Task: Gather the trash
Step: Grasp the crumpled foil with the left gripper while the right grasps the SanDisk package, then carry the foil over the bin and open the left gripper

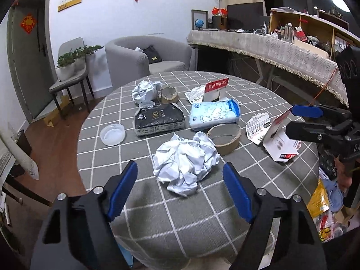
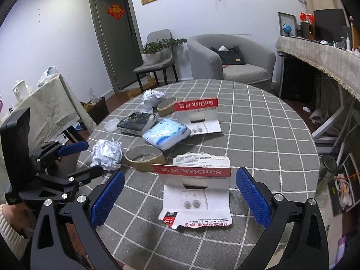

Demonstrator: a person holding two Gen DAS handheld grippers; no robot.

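On the table, counted by kind:

- Crumpled paper balls: two, one near and one far.
- Cardboard tape rings: two, near and far.
- Red-and-white SanDisk cards: two, near and far.
- Torn printed backings: two, one beside the near card, one beside the far card.
- Tissue packs: two, one dark, one blue and white.
- Clear plastic lids: two, a large one and a smaller one partly hidden behind the dark pack.
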